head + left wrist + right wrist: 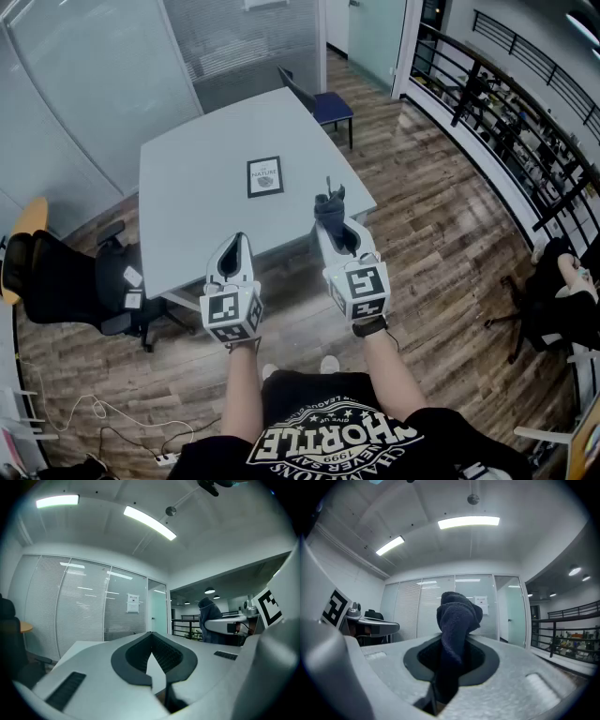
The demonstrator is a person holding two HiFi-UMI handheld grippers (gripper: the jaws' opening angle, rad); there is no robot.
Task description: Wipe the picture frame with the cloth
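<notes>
Right gripper (pixel 336 225) clamped on dark cloth (pixel 328 204), wad poking past the tips, likely as the wiping pad. Left gripper (pixel 239 246) closed, empty. Picture frame (pixel 265 176) flat on grey table (pixel 187 206), beyond both, untouched.

The picture frame (pixel 265 176) lies mid-desk (pixel 197 206). At the desk's near edge sit both grippers: left gripper (pixel 241 240) at the frame's 7 o'clock, right gripper (pixel 328 223) at 5 o'clock, with the cloth (pixel 330 204) between its fingers. One chair (pixel 323 103) stands behind the desk at 1 o'clock.

Fuzzy dark cloth (pixel 457 618), smooth matt table (pixel 197 197), wood-plank floor (pixel 441 244)
</notes>
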